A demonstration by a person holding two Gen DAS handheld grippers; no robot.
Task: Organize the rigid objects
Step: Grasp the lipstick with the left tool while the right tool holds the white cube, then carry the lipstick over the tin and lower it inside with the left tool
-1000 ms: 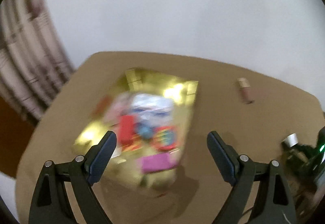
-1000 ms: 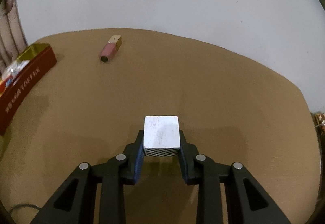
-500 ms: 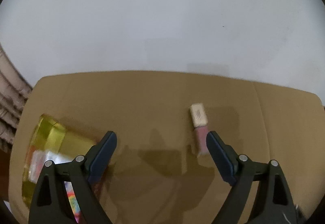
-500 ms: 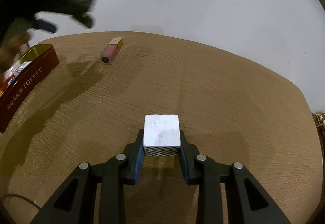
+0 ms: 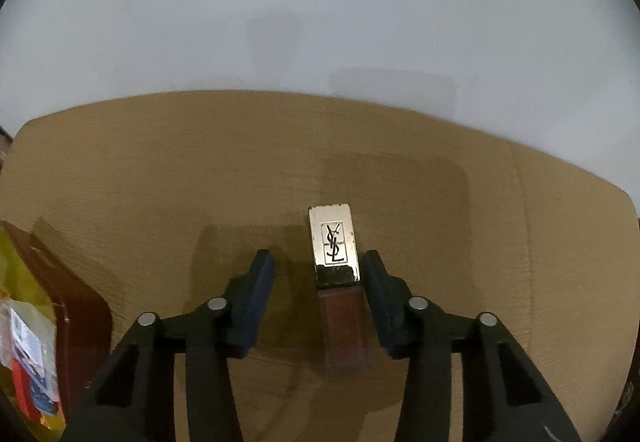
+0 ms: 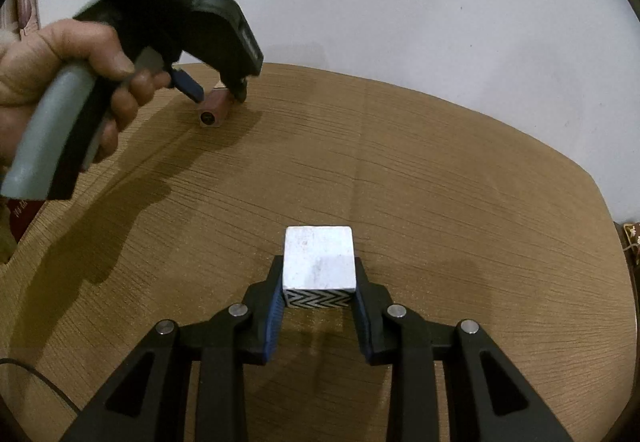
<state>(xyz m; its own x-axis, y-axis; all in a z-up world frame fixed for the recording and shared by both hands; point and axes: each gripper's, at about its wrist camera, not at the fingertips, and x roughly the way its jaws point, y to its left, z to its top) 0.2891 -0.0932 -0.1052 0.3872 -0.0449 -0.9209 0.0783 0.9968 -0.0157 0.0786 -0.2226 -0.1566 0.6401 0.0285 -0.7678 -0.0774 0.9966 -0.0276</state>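
A lipstick tube (image 5: 334, 242) with a gold cap and pink body lies on the brown table (image 5: 160, 181). My left gripper (image 5: 317, 262) is down around it with its jaws closing. The right finger (image 5: 378, 290) is beside the tube, while the left finger (image 5: 258, 290) still stands apart from it. In the right wrist view the same gripper (image 6: 218, 89) straddles the tube (image 6: 212, 113) at the far left. My right gripper (image 6: 319, 274) is shut on a white cube (image 6: 319, 258) with a black chevron side, low over the table.
A dark red tin (image 5: 80, 318) with a gold inside and several colourful items stands at the left edge. A person's hand (image 6: 60, 57) holds the left gripper's grey handle. A thin cable (image 6: 36, 374) lies at the near left. A white wall backs the table.
The left gripper swung right from above the tin, came down over the lipstick tube, and its jaws narrowed around it. The right gripper and cube stayed put.
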